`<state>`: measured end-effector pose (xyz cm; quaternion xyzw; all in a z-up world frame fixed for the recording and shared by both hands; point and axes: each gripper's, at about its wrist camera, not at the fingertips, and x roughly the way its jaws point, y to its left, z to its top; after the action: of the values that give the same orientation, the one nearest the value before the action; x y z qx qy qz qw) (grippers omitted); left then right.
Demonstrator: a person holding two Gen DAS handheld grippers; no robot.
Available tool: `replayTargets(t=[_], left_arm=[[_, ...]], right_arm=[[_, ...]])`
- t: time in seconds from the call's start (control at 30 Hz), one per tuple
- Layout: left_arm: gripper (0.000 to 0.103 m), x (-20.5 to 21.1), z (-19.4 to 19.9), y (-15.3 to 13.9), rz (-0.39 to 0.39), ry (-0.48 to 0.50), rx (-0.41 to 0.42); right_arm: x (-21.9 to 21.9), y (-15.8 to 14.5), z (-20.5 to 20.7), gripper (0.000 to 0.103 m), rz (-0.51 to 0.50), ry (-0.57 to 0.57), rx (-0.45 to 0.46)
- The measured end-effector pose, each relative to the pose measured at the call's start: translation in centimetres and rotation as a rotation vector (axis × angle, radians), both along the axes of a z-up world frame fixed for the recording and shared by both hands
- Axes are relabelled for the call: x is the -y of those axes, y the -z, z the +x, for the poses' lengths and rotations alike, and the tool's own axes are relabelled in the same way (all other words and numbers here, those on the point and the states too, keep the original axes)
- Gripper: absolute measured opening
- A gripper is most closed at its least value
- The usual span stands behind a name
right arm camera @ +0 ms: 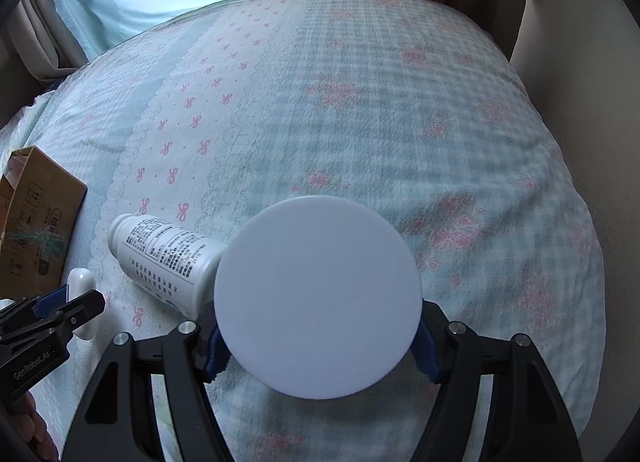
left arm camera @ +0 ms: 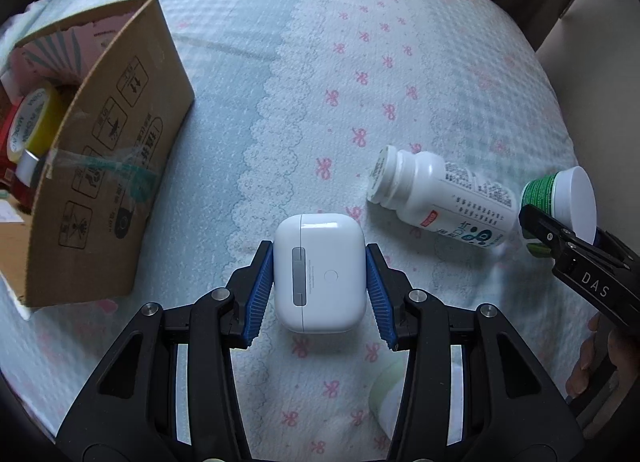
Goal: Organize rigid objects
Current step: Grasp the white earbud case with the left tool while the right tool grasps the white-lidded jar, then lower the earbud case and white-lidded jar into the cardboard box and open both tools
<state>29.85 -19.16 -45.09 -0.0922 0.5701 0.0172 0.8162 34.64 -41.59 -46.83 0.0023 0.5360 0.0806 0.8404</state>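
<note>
My left gripper (left arm camera: 319, 248) is shut on a white earbud case (left arm camera: 320, 270), its blue pads pressing both sides, lifted just above the bedspread. My right gripper (right arm camera: 320, 354) is shut on a round jar (right arm camera: 318, 296) with a white lid; the left wrist view shows that jar's green label (left arm camera: 540, 192). A white pill bottle (left arm camera: 440, 198) lies on its side on the bed between the two grippers, also seen as the bottle (right arm camera: 172, 258) just left of the jar. The left gripper (right arm camera: 76, 302) with the case (right arm camera: 82, 282) shows at the right wrist view's left edge.
An open cardboard box (left arm camera: 108, 166) stands on the bed at the left, holding tape rolls (left arm camera: 36, 122). A pale green and white container (left arm camera: 390, 394) lies partly hidden under my left gripper's finger. The bed (right arm camera: 400, 122) is covered by a blue and pink bedspread. Curtains hang beyond it.
</note>
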Motion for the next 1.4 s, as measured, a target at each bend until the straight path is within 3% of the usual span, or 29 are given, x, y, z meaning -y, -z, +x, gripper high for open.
replayTargets(t=[0.4,0.57,0.77,1.07,1.23,1.4], left_arm=[[0.041,-1.3,-1.8,-13.9,-0.059,0.106,0.092],[0.041,-4.8,-3.6,-19.2,-0.090,0.120,0.121],[0.041,-11.5,-5.0,-23.9,-0.094,0.134,0.157],[0.041,-24.7,-4.3,-25.9,-0.063,0.127,0.170],[0.041,-31.0,-2.6,-24.6,-0.043,0.147,0.147],[0.041,-34.5,0.0,-21.8,-0.033,0.187,0.115]], right_arm=[[-0.3,-13.3,-4.6,0.068,0.012,0.079,0.072],[-2.9,-18.9,-6.9,0.068,0.028,0.086,0.092],[-9.1,-23.7,-9.1,0.068,0.044,0.072,0.104],[-21.4,-26.2,-9.6,0.068,0.096,0.061,0.106],[-27.4,-25.4,-8.6,0.068,0.123,0.077,0.083],[-31.7,-22.9,-7.0,0.068,0.145,0.109,0.033]])
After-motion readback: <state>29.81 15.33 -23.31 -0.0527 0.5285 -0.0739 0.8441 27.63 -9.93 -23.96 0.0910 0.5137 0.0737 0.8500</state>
